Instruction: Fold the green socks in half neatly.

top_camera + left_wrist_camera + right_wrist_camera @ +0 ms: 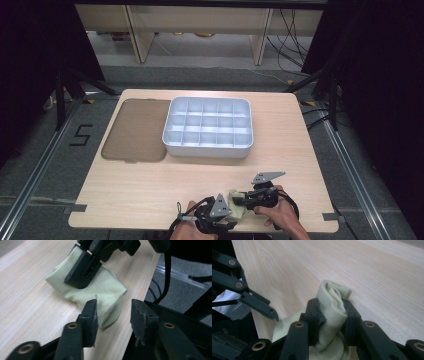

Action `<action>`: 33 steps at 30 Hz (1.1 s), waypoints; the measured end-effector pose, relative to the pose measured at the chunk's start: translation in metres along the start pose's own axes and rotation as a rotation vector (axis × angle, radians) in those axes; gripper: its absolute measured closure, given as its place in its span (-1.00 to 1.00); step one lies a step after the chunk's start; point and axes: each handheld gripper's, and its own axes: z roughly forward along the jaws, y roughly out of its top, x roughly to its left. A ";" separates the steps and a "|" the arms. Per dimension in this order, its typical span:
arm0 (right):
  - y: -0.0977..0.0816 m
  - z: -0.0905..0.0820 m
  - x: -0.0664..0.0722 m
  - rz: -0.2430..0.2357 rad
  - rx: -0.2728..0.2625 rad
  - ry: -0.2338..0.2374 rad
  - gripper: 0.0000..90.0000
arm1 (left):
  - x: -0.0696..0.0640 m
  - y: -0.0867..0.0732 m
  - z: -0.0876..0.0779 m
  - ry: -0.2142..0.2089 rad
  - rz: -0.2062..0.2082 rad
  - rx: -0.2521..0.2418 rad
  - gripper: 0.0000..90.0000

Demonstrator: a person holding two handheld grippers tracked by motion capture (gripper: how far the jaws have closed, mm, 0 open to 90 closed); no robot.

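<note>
The pale green sock (329, 312) you are working on lies at the near edge of the table (150, 190), about six o'clock in the high view, bunched between your two hands. Judge it as light, soft and limp: it will sag and unroll wherever it is unsupported, and the knit should grip the pads well, so slipping is unlikely and nothing here can break. Take it across a thick, gathered fold rather than a single loose layer; a thin edge will simply pull out.

Your right gripper (329, 315) already does that, its jaws clamped on a rolled bundle of the fabric, which bulges upward between the pads. Your left gripper (113, 312) has its jaws apart, one tip just touching the sock's open end, nothing pinched. If you regrip with it, aim for the doubled cuff beside the right jaws.

Farther out, at twelve o'clock, sits the white divided tray (207, 127), with its brownish lid (135, 131) flat at its nine o'clock side.
</note>
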 end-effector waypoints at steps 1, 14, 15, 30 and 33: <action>0.000 0.000 0.000 -0.001 -0.001 0.000 0.58 | 0.001 0.000 -0.001 0.000 0.006 -0.001 0.20; -0.001 -0.001 0.003 -0.016 -0.022 -0.009 0.60 | 0.019 -0.019 -0.039 0.056 -0.123 -0.015 -0.18; -0.001 -0.001 0.002 -0.023 -0.025 -0.012 0.60 | 0.024 -0.020 -0.043 0.065 -0.093 0.007 -0.19; 0.000 -0.013 0.005 -0.050 -0.079 -0.036 0.62 | 0.053 -0.043 -0.065 0.218 -0.169 -0.005 -0.26; 0.000 -0.017 0.008 -0.022 -0.088 -0.031 0.62 | 0.055 -0.049 -0.068 0.237 -0.175 0.004 -0.26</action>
